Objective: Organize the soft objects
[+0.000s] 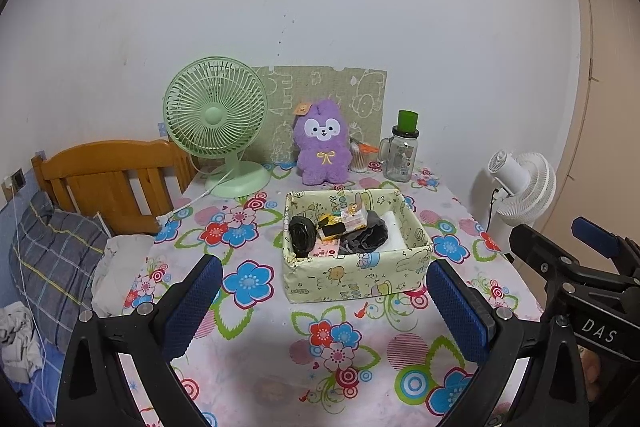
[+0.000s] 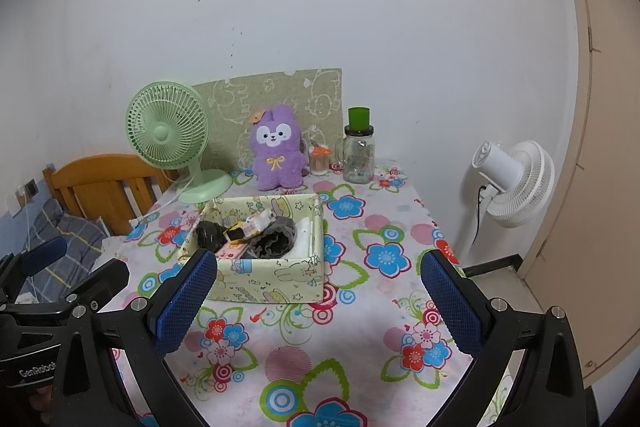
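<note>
A table (image 1: pixel 256 367) under a flowered cloth carries a patterned box (image 1: pixel 356 277) at its middle, filled with soft things: a dark grey cloth (image 1: pixel 370 235), a black roll (image 1: pixel 302 231) and small packets. Behind it a purple plush toy (image 1: pixel 323 145) sits upright between a green fan (image 1: pixel 216 119) and a glass jar (image 1: pixel 401 157). The left gripper (image 1: pixel 324 291) and right gripper (image 2: pixel 318 287) hover above the near cloth, fingers spread wide, empty.

Fluffy purple plush toy (image 1: pixel 323 147), glossy clear glass jar (image 1: pixel 400 157), smooth green plastic desk fan (image 1: pixel 216 117), matt floral tablecloth (image 1: pixel 256 347), varnished wooden headboard (image 1: pixel 108 179), paper-covered box (image 1: pixel 352 279).
</note>
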{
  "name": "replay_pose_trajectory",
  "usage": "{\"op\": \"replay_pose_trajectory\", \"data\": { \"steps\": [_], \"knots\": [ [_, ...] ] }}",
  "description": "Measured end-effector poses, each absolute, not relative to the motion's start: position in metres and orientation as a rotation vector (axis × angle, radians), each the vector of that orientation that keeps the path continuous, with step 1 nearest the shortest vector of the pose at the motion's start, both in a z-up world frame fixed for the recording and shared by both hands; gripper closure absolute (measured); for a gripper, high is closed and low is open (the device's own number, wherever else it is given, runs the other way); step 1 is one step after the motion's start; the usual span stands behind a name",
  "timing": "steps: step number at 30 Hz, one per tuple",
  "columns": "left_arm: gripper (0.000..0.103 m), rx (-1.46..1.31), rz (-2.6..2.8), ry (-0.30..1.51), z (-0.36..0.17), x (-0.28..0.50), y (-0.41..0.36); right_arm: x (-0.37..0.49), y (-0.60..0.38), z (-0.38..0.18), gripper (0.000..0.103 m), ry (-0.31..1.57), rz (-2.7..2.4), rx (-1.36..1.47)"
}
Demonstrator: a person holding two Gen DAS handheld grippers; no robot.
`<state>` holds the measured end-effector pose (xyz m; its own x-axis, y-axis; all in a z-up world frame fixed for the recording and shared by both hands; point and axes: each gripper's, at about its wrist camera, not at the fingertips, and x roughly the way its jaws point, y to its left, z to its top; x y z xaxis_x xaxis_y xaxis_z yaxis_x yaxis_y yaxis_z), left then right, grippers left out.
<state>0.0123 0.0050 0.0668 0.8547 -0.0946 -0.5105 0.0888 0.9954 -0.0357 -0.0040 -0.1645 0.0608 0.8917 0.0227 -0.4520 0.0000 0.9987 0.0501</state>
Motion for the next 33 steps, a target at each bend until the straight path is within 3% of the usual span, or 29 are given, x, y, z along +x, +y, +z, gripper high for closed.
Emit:
{"op": "replay_pose_trajectory", "data": {
  "steps": [33],
  "knots": [
    [0.0, -0.012, -0.094, 0.542, 0.0672, 0.0132, 0.006, -0.0038, -0.1628, 0.0627, 0.0, 0.468, 0.011, 0.037]
  ]
}}
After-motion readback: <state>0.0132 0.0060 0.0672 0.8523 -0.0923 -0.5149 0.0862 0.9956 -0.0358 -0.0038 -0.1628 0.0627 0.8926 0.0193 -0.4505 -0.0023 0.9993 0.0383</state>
